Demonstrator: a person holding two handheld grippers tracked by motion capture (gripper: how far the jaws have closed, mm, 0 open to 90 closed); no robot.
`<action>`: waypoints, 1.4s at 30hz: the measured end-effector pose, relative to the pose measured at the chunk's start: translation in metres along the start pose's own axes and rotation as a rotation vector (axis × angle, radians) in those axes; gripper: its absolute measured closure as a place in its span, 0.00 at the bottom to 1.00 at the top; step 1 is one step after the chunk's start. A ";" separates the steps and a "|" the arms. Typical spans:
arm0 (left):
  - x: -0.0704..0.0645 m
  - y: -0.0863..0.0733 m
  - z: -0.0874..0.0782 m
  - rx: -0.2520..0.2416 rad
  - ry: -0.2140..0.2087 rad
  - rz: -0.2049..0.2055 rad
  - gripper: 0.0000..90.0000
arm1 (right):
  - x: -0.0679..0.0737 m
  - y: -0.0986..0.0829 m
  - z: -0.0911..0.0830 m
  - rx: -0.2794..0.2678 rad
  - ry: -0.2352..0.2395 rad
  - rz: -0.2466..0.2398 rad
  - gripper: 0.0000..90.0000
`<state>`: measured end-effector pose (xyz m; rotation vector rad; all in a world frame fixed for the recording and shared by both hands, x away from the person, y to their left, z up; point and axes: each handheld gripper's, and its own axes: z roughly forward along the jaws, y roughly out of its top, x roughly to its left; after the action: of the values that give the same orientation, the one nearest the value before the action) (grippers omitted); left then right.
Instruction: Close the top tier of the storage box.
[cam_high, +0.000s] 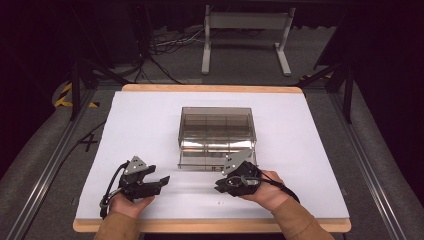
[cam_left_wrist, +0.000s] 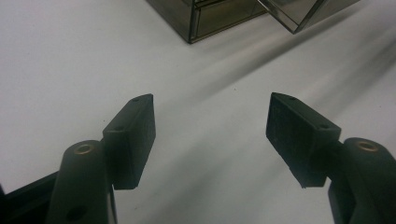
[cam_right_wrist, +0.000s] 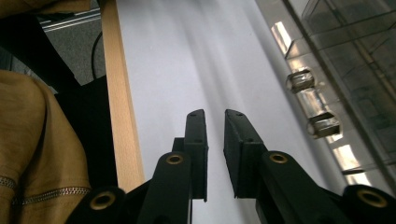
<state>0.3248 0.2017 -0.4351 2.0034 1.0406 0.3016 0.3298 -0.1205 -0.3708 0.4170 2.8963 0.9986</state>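
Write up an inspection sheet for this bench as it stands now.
Surface: white table top with a wooden edge, bare around the box.
Job's things: clear smoky drawer box at mid-table, its bottom drawer pulled partly out.
Clutter: nothing seen.
Grippers: left tool wide open and empty; right tool nearly closed with a narrow gap, holding nothing, near the box's front right corner.
Cables: one black cable trails from the left tool.
Surroundings: grey floor, metal stand, loose floor wires behind.
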 end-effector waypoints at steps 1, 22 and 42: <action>0.000 0.000 0.000 0.000 0.001 0.001 0.37 | 0.000 -0.002 0.002 0.003 0.002 0.001 0.88; 0.000 0.000 0.000 0.001 0.003 0.004 0.37 | 0.009 -0.020 0.033 0.066 0.032 0.023 0.87; 0.000 0.000 0.000 0.000 0.000 0.002 0.37 | 0.013 -0.026 0.050 0.140 0.014 0.019 0.86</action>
<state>0.3245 0.2015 -0.4350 2.0047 1.0386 0.3027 0.3177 -0.1068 -0.4256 0.4473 2.9912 0.8065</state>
